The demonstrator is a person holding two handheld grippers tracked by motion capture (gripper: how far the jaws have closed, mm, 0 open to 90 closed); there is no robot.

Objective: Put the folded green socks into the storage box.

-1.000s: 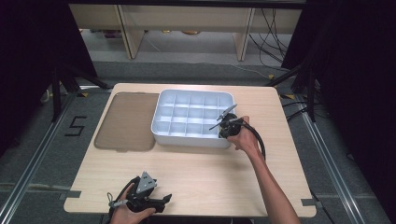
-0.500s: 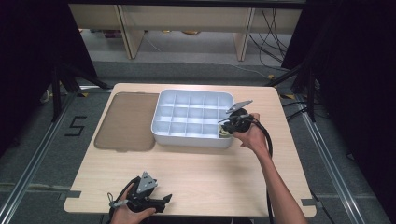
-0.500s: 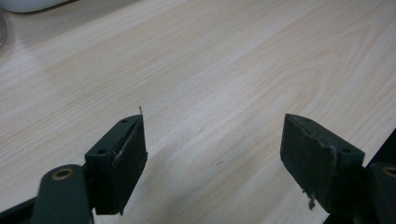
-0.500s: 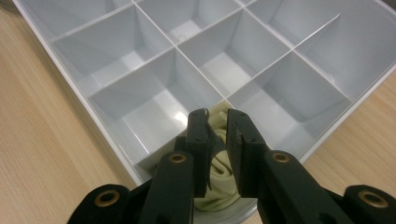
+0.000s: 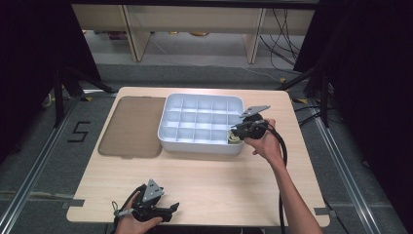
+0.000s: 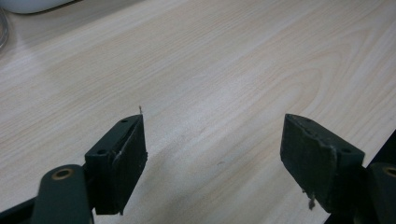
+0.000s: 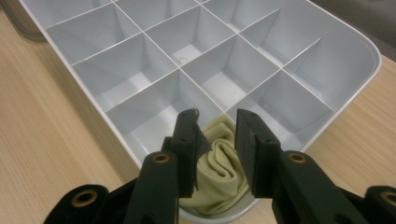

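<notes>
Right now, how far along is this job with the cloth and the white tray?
Done: a rolled yellowish cloth lies in a near corner compartment of the white divided tray. In hand: the right tongs have just been opening above it, pads off the cloth. Left: the other compartments look bare; the left tongs rest open over the table.

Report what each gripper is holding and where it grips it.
Nothing is held. The right gripper has just opened above the folded cloth in the tray; the left gripper is open.
</notes>
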